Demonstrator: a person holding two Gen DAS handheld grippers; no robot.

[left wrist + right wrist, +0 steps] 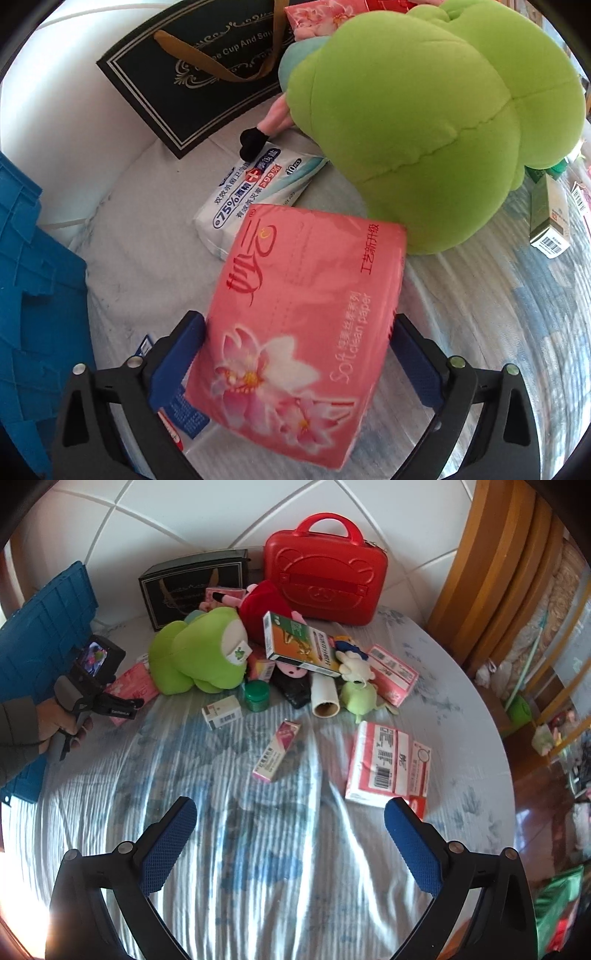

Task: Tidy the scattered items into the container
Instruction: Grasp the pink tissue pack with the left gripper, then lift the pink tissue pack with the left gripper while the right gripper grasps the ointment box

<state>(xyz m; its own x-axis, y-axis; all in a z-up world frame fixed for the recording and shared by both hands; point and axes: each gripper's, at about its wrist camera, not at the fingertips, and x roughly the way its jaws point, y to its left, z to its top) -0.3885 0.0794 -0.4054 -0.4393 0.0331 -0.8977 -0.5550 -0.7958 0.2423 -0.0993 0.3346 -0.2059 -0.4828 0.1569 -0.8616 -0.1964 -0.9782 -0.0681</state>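
Starting at the left edge of the left wrist view, a blue crate point(22, 295) stands on the bench point(140, 258), with a black gift bag point(192, 74) upright behind it. Right of the crate the left tool point(295, 323) points steeply down, its jaws spread wide. A pink tissue pack point(303, 350) lies tilted between them. The left pad sits at the pack's edge, the right pad just beside the other edge, and neither visibly presses in, so the tool reads as released. The pack's far corner overlaps a white wipes packet point(251, 188). Further right a green plush point(413, 140) bulks against the pack, and a small green box point(550, 218) lies beyond it.

From the right wrist view, the crate point(44, 627) again sits far left, a hand point(55, 727) in front of it holding the left tool point(125, 707) over the pink pack point(133, 688), low beside the plush point(195, 653). Toward the middle lie a green jar point(256, 694), a small pink box point(277, 753) and a cardboard roll point(325, 698), with a red case point(325, 587) behind. The right tool point(291, 806) hangs released above bare cloth, nothing between its jaws. Just beyond its right finger lies a red-and-white tissue pack point(388, 764).
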